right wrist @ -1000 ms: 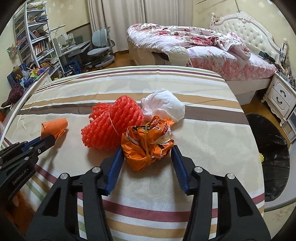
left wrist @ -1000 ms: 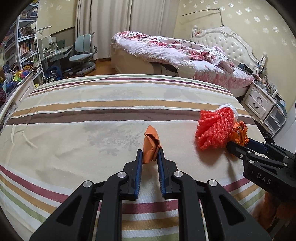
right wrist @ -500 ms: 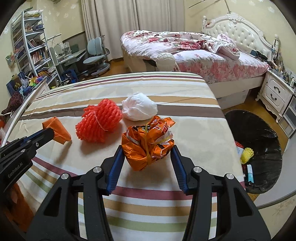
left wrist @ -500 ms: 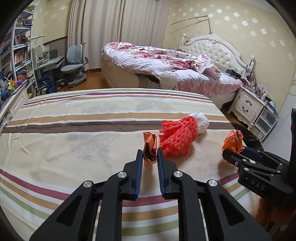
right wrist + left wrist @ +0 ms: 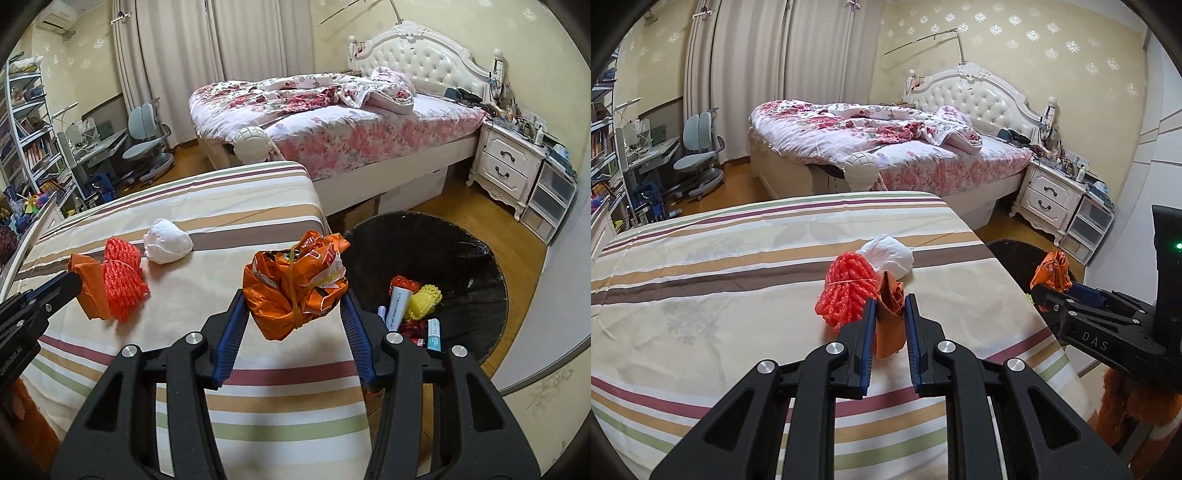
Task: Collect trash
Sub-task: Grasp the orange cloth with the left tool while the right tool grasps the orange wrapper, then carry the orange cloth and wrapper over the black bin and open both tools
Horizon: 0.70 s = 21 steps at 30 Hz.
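Observation:
My left gripper (image 5: 891,308) is shut on a small folded orange wrapper (image 5: 889,325), held above the striped bed cover (image 5: 720,295). My right gripper (image 5: 295,306) is shut on a crumpled orange snack bag (image 5: 295,291), carried at the bed's right edge beside the black-lined trash bin (image 5: 443,251). The bin holds a yellow foam net, tubes and red packets. A red foam net (image 5: 846,291) and a white wad (image 5: 888,254) lie on the cover. In the left wrist view the right gripper (image 5: 1052,286) with its bag shows at the right.
A floral bed (image 5: 332,118) with a white headboard stands behind. A white nightstand (image 5: 511,166) and drawer unit sit at the right. A desk, chair (image 5: 146,146) and bookshelves (image 5: 29,140) fill the left. Wooden floor surrounds the bin.
Both grippers have swung to the right with their orange pieces. The trash bin has come into fuller view under the right gripper. The red net and white wad now lie left of the right gripper.

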Each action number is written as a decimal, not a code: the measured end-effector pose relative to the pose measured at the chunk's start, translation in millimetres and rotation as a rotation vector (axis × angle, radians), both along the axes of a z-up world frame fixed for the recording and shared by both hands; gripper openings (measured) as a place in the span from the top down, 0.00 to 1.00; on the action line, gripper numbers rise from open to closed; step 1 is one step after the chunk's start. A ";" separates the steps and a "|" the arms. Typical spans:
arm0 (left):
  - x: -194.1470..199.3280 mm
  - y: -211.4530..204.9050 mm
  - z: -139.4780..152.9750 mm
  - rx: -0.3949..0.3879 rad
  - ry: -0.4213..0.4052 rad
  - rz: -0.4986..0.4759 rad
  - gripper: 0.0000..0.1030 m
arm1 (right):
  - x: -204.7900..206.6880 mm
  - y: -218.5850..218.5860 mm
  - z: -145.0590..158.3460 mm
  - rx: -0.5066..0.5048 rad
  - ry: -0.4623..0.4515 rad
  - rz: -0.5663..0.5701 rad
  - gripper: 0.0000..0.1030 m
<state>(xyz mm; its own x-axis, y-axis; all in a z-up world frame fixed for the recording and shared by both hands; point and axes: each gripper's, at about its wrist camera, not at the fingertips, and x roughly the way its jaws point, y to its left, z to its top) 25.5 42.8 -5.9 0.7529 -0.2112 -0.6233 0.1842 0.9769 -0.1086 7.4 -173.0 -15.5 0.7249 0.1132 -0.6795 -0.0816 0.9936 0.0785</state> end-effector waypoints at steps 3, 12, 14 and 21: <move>0.8 -3.5 -2.8 0.002 0.010 -0.005 0.84 | 0.6 -6.5 -3.9 -0.003 0.007 -0.002 0.52; -1.0 -11.4 0.3 -0.012 -0.001 -0.027 0.85 | -2.1 -16.7 -7.3 0.001 0.002 -0.024 0.52; 0.1 -15.1 1.4 -0.008 -0.005 -0.031 0.85 | -2.3 -19.4 -6.4 0.004 -0.002 -0.032 0.52; 9.4 -33.8 4.2 -0.002 -0.014 -0.058 0.85 | -0.5 -29.2 -3.5 0.006 -0.012 -0.054 0.52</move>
